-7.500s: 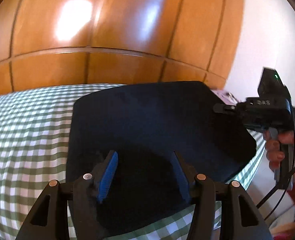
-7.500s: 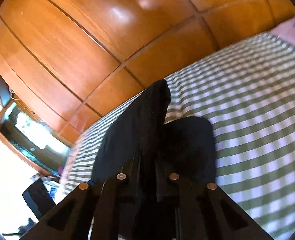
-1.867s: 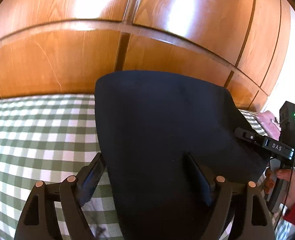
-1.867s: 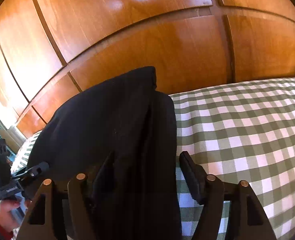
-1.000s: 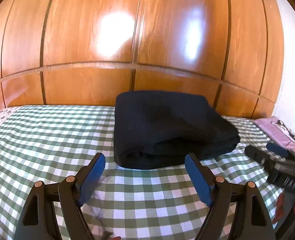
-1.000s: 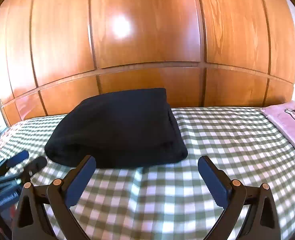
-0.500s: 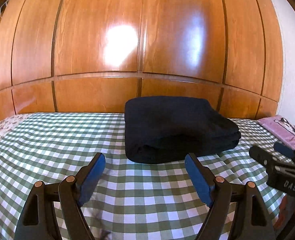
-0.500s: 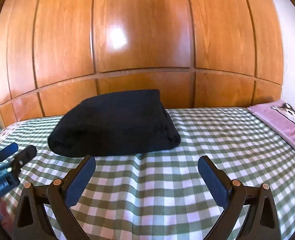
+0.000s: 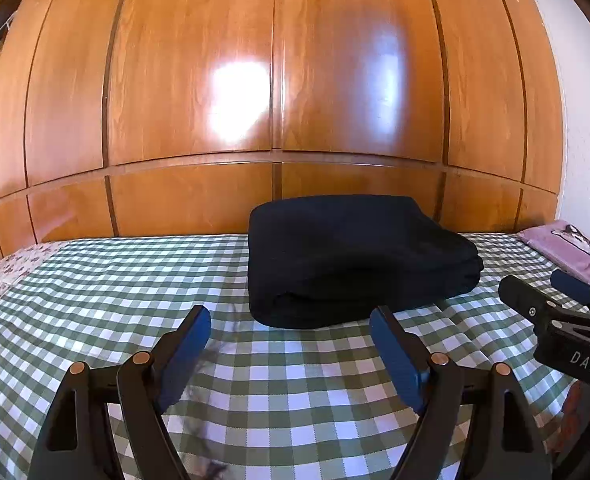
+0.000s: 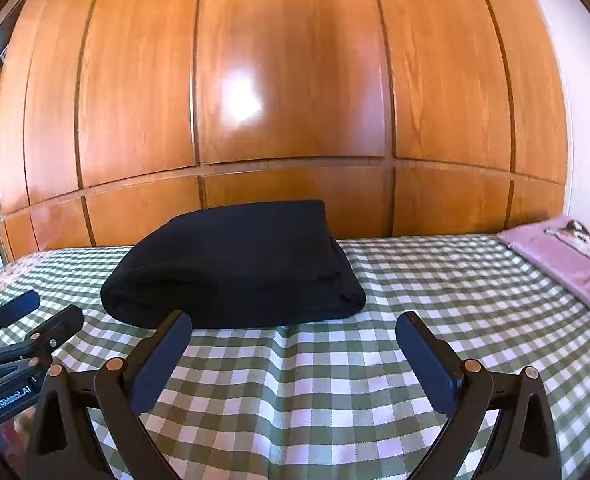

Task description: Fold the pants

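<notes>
The dark navy pants [image 9: 351, 260] lie folded in a compact stack on the green checked bed, near the wooden wall; they also show in the right wrist view [image 10: 239, 268]. My left gripper [image 9: 291, 328] is open and empty, held back from the stack and apart from it. My right gripper [image 10: 295, 332] is open and empty, also short of the stack. The right gripper shows at the right edge of the left wrist view [image 9: 551, 300]. The left gripper shows at the left edge of the right wrist view [image 10: 31, 320].
The green checked bedspread [image 9: 95, 292] covers the bed. A wooden panelled wall [image 9: 275, 100] stands right behind it. A lilac pillow [image 10: 567, 256] lies at the right end. A floral cloth [image 9: 11, 268] lies at the left end.
Both grippers let go of the pants and opened, then pulled back from the folded stack. In the last half second they drew back a little more.
</notes>
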Available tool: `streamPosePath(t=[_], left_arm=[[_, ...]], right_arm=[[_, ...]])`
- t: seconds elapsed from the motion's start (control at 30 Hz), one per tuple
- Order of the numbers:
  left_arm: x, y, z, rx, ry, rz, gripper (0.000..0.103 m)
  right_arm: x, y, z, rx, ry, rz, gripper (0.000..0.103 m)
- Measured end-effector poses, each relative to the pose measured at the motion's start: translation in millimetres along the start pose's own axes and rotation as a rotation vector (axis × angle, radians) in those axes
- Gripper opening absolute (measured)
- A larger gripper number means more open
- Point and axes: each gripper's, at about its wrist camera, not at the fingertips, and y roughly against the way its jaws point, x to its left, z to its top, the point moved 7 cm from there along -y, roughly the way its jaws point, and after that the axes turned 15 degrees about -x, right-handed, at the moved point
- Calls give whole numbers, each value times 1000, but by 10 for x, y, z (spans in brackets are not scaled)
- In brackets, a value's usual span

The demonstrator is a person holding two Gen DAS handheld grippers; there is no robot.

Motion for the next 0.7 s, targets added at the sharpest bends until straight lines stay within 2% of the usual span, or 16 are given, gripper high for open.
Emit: streamPosePath(t=[0.7], left_arm=[[33, -7, -9, 4, 20, -1, 83]], right_arm=[[30, -1, -17, 6, 13, 2, 102]])
